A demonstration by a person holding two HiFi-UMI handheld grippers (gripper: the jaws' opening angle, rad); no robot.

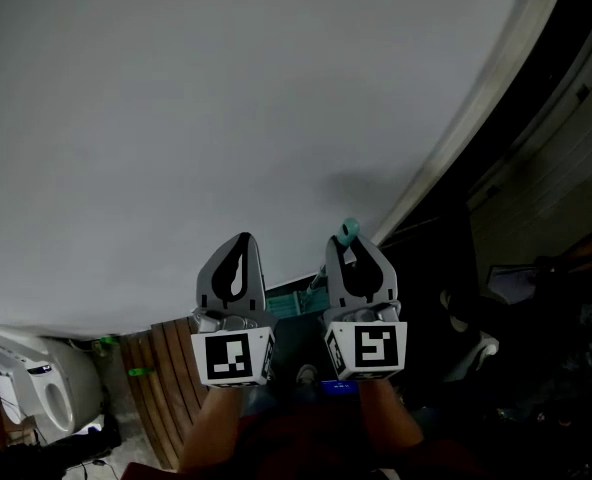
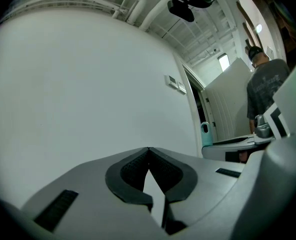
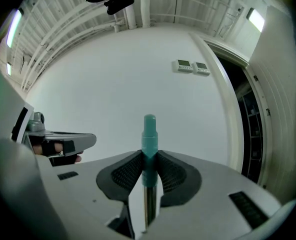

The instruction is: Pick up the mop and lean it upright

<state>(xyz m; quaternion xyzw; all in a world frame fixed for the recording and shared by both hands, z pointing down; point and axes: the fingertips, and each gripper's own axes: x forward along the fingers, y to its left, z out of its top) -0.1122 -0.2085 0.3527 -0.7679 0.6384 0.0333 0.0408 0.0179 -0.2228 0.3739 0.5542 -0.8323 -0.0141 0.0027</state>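
Note:
The mop shows only as its handle: a thin metal shaft with a teal end cap (image 3: 149,134), standing upright in front of the white wall. My right gripper (image 3: 149,156) is shut on it just below the cap, whose tip pokes out above the jaws (image 1: 349,231). The mop head is hidden. My left gripper (image 2: 148,150) is raised alongside at the same height, its fingertips touching with nothing between them. In the head view the left gripper (image 1: 240,243) and right gripper (image 1: 354,246) stand side by side, pointing up at the wall. The teal cap (image 2: 205,134) also shows in the left gripper view.
A white wall (image 1: 226,118) fills the front. A pale door frame (image 1: 476,118) runs beside a dark doorway at right. Two wall thermostats (image 3: 192,66) hang near the frame. A slatted wooden panel (image 1: 161,388) and a white appliance (image 1: 36,393) sit low left. A person in a grey shirt (image 2: 265,89) stands by the door.

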